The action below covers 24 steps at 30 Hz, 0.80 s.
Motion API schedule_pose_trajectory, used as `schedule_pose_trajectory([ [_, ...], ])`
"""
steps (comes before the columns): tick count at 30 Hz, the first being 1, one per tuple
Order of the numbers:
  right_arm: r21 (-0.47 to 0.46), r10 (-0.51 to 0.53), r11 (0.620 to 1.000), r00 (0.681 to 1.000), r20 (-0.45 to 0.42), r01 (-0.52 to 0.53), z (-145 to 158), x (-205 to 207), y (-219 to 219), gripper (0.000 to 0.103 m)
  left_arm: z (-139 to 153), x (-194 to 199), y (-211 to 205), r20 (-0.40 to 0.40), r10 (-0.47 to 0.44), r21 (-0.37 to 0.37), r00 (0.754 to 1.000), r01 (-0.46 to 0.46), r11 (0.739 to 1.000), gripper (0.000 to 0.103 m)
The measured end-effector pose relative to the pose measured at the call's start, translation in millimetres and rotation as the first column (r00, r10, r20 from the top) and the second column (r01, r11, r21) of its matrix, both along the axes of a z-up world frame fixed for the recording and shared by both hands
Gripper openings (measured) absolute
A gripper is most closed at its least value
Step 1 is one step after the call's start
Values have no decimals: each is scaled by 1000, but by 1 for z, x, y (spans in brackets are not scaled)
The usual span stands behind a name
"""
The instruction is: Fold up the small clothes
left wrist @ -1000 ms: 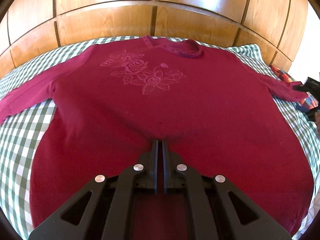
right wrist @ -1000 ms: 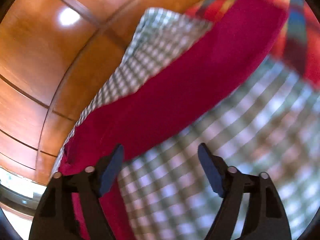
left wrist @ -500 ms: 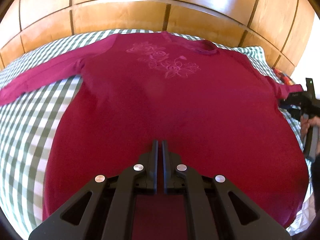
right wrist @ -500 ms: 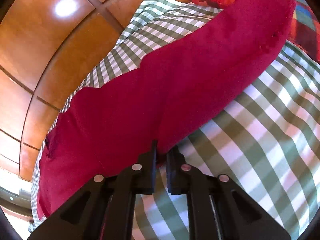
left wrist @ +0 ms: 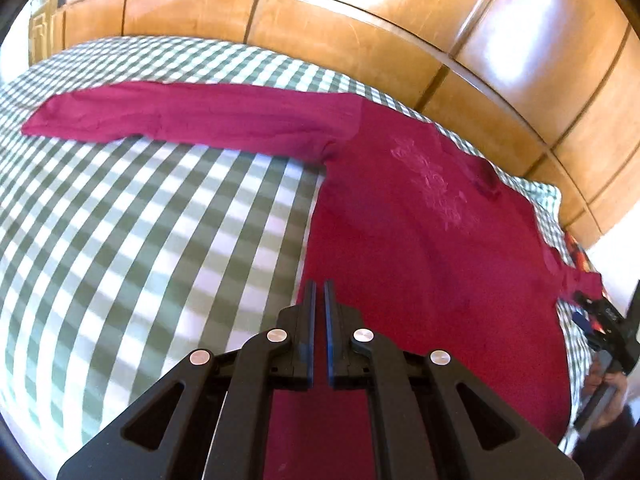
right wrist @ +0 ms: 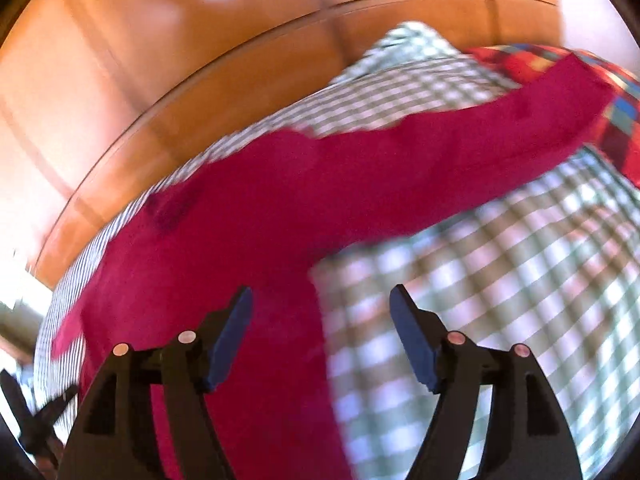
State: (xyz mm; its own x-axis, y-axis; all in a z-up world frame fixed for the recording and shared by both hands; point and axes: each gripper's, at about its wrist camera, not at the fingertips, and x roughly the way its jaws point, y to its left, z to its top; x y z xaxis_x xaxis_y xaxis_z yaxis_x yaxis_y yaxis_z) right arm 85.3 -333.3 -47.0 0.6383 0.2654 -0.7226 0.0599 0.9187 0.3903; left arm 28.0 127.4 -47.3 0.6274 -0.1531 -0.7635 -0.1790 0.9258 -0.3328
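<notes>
A dark red long-sleeved top (left wrist: 420, 248) with an embroidered flower design lies flat on the checked bed cover, both sleeves spread out. Its left sleeve (left wrist: 192, 116) stretches far left. My left gripper (left wrist: 319, 292) is shut and empty, just above the top's left side edge near the hem. In the right wrist view the top (right wrist: 224, 248) and its right sleeve (right wrist: 460, 152) lie ahead. My right gripper (right wrist: 320, 304) is open and empty above the top's right side edge. It also shows in the left wrist view (left wrist: 592, 320) at the far right.
The green-and-white checked cover (left wrist: 132, 240) fills the bed. A glossy wooden headboard (left wrist: 360, 24) runs along the far side. A red and blue plaid cloth (right wrist: 560, 68) lies under the right sleeve's cuff, by the bed's right edge.
My right gripper has let go of the right sleeve, opened and pulled back toward the body. My left gripper stayed shut and swung left to the top's side edge.
</notes>
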Motion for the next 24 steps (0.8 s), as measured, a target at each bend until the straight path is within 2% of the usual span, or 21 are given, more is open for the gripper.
schedule_pose_trajectory([
  [1,-19,35,999,999,3,-35,-3,-5,17,71,-1,-5,-1,-9,-20,21,1000,20,1000,2],
  [3,-64,84,995,996,11,-83,-8,-11,44,72,-5,-14,-5,-21,-39,82,999,41,996,17],
  [4,-107,104,989,994,16,-101,-13,-15,58,75,-7,-19,-6,-23,-41,105,999,43,994,32],
  [5,-156,117,981,993,23,-112,-17,-19,67,75,-8,-24,-6,-21,-44,120,999,46,992,36],
  [7,-243,128,963,991,39,-115,-24,-23,78,77,-14,-35,-7,-28,-78,122,997,81,989,34],
  [8,-262,131,958,990,42,-116,-28,-25,80,78,-17,-39,-7,-30,-88,135,996,91,987,19],
  [9,-266,134,957,990,51,-116,-34,-24,79,79,-18,-43,-8,-32,-97,140,995,101,985,10],
  [12,-291,173,946,982,78,-144,-41,-31,73,78,-18,-57,-7,-30,-101,145,994,105,984,8],
  [15,-279,186,948,978,91,-154,-44,-39,64,78,-22,-74,2,-35,-88,97,995,91,991,8],
  [18,-288,194,945,975,105,-157,-43,-44,62,79,-23,-84,4,-33,-82,88,996,85,992,8],
  [22,-282,194,946,976,102,-158,-42,-44,62,80,-10,-70,2,-26,-56,68,998,58,996,10],
  [24,-265,194,951,976,99,-161,-42,-44,61,80,3,-58,-8,20,-74,103,997,71,992,10],
])
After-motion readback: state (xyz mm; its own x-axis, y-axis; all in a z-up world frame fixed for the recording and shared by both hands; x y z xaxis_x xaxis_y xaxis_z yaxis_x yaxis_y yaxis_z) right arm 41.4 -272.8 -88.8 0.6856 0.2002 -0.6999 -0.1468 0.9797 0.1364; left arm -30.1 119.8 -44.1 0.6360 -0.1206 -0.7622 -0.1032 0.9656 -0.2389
